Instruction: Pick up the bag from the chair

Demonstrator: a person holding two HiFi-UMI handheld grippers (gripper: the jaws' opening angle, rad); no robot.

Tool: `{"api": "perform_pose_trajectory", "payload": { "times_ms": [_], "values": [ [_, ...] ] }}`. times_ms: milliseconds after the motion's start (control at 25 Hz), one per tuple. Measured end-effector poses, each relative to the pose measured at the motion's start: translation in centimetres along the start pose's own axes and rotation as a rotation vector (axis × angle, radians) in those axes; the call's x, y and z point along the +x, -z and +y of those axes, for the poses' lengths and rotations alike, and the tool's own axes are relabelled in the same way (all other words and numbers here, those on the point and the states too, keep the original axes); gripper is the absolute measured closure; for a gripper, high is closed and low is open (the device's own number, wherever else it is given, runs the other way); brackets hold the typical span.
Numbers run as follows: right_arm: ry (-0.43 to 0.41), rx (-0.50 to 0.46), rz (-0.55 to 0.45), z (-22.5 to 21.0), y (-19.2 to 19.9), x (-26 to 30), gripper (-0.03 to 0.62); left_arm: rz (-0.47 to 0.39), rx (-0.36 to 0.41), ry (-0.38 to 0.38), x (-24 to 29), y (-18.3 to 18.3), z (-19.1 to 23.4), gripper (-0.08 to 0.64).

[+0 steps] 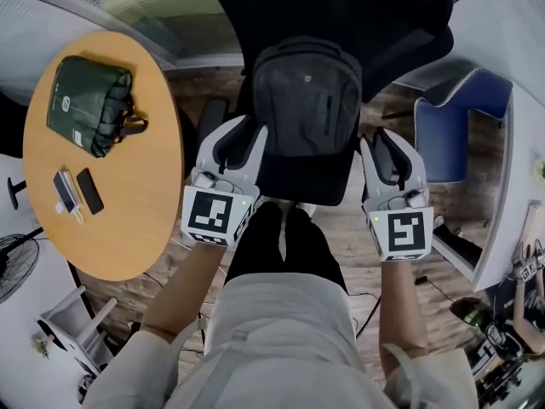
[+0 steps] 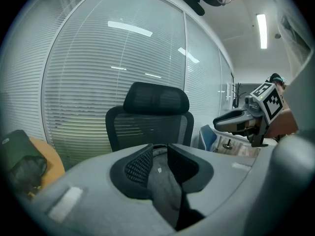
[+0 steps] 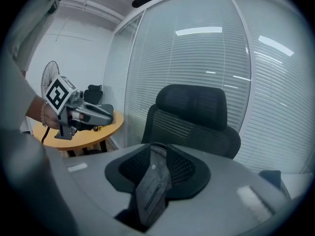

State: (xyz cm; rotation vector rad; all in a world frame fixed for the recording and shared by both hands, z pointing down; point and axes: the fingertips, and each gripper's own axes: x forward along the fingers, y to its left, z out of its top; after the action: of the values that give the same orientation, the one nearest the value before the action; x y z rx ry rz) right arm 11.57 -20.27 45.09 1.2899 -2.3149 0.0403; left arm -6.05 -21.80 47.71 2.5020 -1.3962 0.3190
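Note:
A dark grey backpack (image 1: pixel 306 92) stands upright on the seat of a black office chair (image 1: pixel 409 24). My left gripper (image 1: pixel 243 130) is at the bag's left side and my right gripper (image 1: pixel 379 139) at its right side, both low on it. In the left gripper view a fold of grey bag fabric (image 2: pixel 165 191) fills the gap between the pads of that gripper (image 2: pixel 160 156). The right gripper view shows the same: a grey flap with a zipper (image 3: pixel 152 191) sits pinched in that gripper (image 3: pixel 157 156). The chair's backrest (image 2: pixel 152 117) (image 3: pixel 192 117) rises just beyond.
A round wooden table (image 1: pixel 128 228) stands to the left with a green bag (image 1: pixel 89 100) and two phones (image 1: pixel 85 190) on it. A blue chair (image 1: pixel 451 135) is at the right. A fan (image 1: pixel 13 267) stands at the lower left. A glass wall with blinds (image 2: pixel 98 73) runs behind the chair.

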Motion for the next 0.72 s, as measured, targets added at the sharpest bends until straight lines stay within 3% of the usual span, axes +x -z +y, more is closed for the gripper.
{"api": "perform_pose_trajectory", "payload": {
  "times_ms": [720],
  "values": [
    [0.026,-0.010,0.066,-2.1,6.4,4.7,0.471,0.101,0.008,-0.010,4.8,7.2,2.0,0.428]
  ]
}}
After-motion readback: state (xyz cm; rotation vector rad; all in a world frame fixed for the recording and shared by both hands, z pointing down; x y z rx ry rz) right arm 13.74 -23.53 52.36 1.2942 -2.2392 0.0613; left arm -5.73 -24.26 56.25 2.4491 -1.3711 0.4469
